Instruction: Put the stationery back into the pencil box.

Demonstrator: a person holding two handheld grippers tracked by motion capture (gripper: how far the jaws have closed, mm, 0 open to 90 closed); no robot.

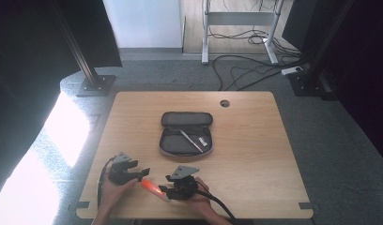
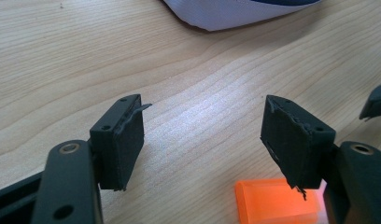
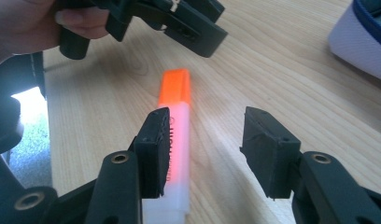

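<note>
Right gripper [image 3: 202, 154] jaws apart, astride orange highlighter [image 3: 175, 135] | lying near table [image 1: 255, 154] edge, left pad touching (right pad clear) | centre barrel, then squeeze | left gripper [image 2: 202, 144] open, nearby

the high view looks forward and down from above the person's side, taking in the whole table [image 1: 255, 154] and the floor beyond. the left gripper view sits low over the wood — very near, looking along its own jaws. the right gripper view rides equally close. all three views share the orange highlighter [image 1: 151, 188] [image 2: 272, 203] [image 3: 176, 135] and the pencil case [image 1: 186, 133] [image 2: 235, 11] [image 3: 361, 42].
</note>
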